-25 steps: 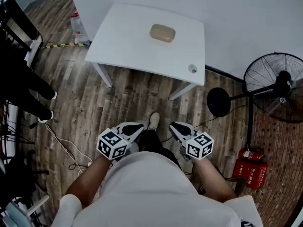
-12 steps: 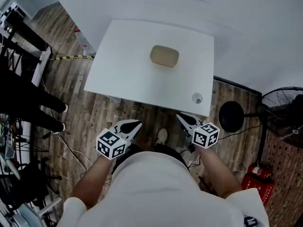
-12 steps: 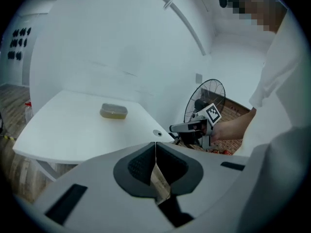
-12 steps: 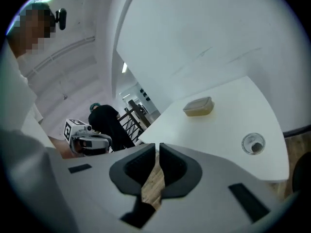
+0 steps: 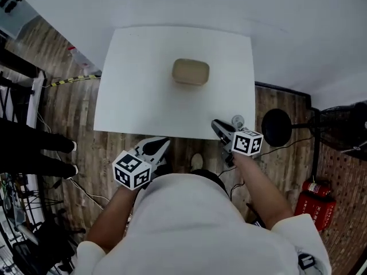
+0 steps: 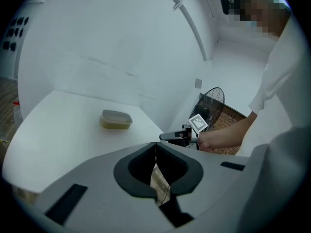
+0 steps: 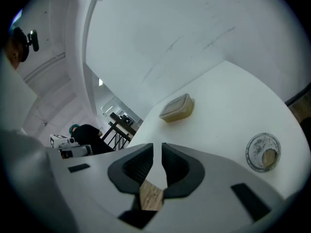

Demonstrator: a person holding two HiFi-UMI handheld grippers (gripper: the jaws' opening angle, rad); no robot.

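Two big surfaces first: wood-plank floor (image 5: 74,125), brown and streaky, and on it a white table (image 5: 143,96), a flat matte rectangle with rounded corners, set against a white wall

Black pedestal fan (image 5: 344,125) stands off the table's right side, wire-cage head, round disc base (image 5: 276,128) on the planks. Red fire extinguisher (image 5: 314,202) lies near it on a brick-patterned patch

Lidded tub (image 5: 190,71): rounded rectangle, translucent plastic, sits flat at mid-table toward the far edge. Lid is on. Fill is yellowish-olive up to just under the lid; can't tell what it is

Left gripper (image 5: 163,141): smooth grey plastic body, black pads, marker cube at the back. Its tip is at the table's near edge, body over the floor, pointing at the table. Left gripper view shows the pads meeting tip to tip, nothing pinched. Well apart from the tub

Right gripper (image 5: 215,124): same build. Tip is over the near right corner, just beside the dish and not touching it. Right gripper view shows the pads cracked a thin slit, with nothing in the gap

Round dish (image 5: 237,120): smallest item, shallow, pale rim, grey mottled inside, one small tan lump lying in it. It sits on the near right corner, well apart from the tub
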